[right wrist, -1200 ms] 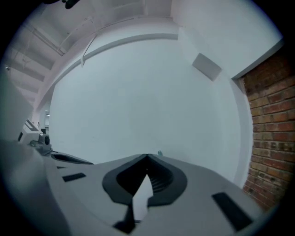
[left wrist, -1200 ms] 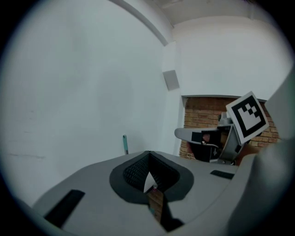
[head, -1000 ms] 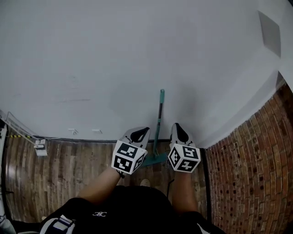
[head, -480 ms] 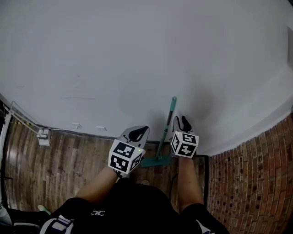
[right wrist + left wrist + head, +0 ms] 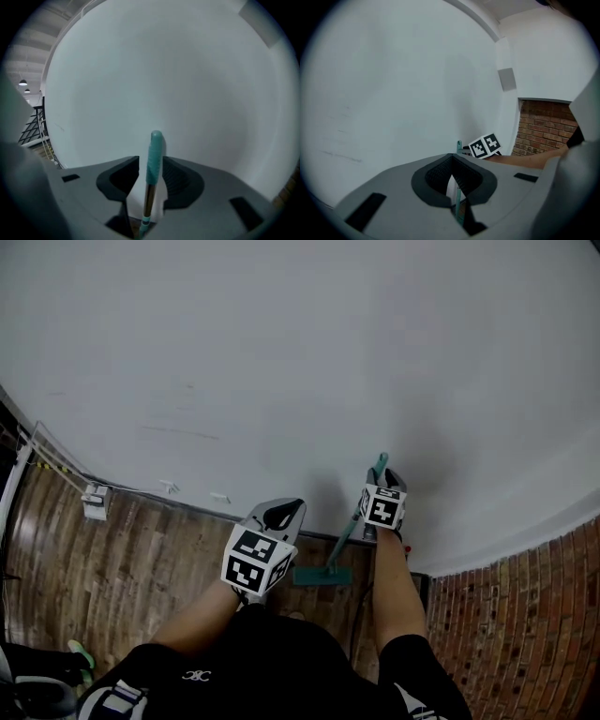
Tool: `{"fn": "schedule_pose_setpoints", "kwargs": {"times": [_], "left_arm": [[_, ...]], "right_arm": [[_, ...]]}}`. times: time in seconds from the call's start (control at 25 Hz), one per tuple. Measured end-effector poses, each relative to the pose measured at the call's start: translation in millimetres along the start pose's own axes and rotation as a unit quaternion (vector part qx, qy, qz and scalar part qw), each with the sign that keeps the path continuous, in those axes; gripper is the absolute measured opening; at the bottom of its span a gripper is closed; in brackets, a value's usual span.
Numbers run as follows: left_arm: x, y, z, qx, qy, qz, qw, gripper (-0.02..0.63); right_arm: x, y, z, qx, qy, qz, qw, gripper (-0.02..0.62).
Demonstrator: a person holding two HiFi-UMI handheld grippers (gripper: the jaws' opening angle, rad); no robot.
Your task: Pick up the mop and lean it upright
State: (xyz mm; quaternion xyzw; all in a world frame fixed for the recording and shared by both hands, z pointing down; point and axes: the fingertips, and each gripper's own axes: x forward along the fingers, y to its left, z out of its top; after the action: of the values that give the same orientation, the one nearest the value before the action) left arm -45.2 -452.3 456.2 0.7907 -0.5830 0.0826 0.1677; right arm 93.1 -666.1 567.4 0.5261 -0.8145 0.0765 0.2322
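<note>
The mop stands nearly upright, its teal handle tip [image 5: 379, 463] against the white wall [image 5: 281, 352] and its flat teal head [image 5: 322, 575] on the wood floor. My right gripper [image 5: 386, 476] is at the top of the handle. In the right gripper view the teal grip [image 5: 154, 154] stands between the pads [image 5: 123, 176] with a gap on each side, and the jaws of that right gripper [image 5: 150, 160] are opening. My left gripper [image 5: 281, 515] hangs left of the shaft, apart from it. Its tips [image 5: 451, 157] meet with nothing between them.
A red brick wall [image 5: 525, 615] runs along the right, meeting the white wall at a corner. A dark skirting [image 5: 187, 507] lines the wall's foot, with a small white box [image 5: 94, 502] at the left. A grey panel [image 5: 507, 78] is mounted high on the wall. The person's legs are below the grippers.
The right gripper has moved up and toward the wall with the handle top, and the mop now stands steeper. The left gripper has hardly moved.
</note>
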Motion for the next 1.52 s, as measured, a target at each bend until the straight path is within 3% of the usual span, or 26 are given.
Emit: {"fn": "schedule_pose_setpoints", "kwargs": {"times": [0.16,0.28,0.68,1.0,1.52], "left_arm": [[-3.4,8.5,0.5,0.004,0.001,0.006,1.0000,-0.003],[-4.4,11.9,1.3,0.008,0.000,0.008,0.9999,-0.003],[14.9,5.6,2.0,0.015,0.001,-0.009,0.9999,-0.003],[58.3,-27.1,-4.0,0.017,0.012,-0.066,0.9976,-0.003],[112.7,-91.2,-10.7,0.030,0.027,-0.158,0.9866,-0.003]], "right_arm": [[20.6,-4.6,-4.3,0.028,0.021,-0.008,0.999,0.152],[24.8,-9.7,-3.2,0.039,0.024,-0.025,0.999,0.107],[-24.0,-13.5,-14.7,0.060,-0.046,-0.038,0.996,0.106],[-84.2,-37.0,-37.1,0.082,-0.064,-0.046,0.994,0.107],[-177.7,-42.7,-78.5,0.106,-0.088,-0.078,0.987,0.107]]}}
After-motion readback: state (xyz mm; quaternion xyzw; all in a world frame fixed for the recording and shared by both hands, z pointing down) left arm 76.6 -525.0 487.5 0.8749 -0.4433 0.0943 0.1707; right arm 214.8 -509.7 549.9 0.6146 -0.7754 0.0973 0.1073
